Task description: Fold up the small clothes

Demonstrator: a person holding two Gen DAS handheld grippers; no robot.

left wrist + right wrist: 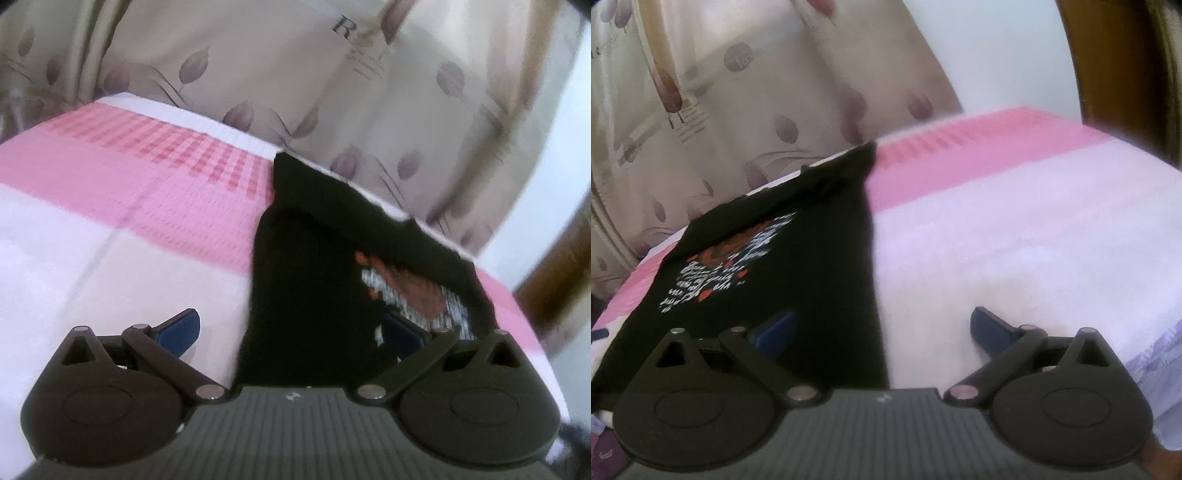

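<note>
Fig.: fold in progress, both wrist views. Black T-shirt (306, 295) lies on a pink-and-white blanket (110, 229) w/ checked band, spread over what looks like a bed; its far end reaches the edge nearest the leaf-print curtain (258, 66). Garment appears partly folded: in left view an upper layer is turned over, leaving only part of the red/white print (410, 291) showing. Left gripper (295, 332) hovers low over shirt's left side, fingers (181, 330) spread wide, nothing held; one finger over blanket, other over cloth, i.e. straddling the edge, prob. to pinch it. Right gripper (886, 328) likewise open & empty, straddling shirt's right edge (875, 258). Judgement: symmetric placement at both long edges suits lifting both sides together for next fold. Blur limits detail.
</note>
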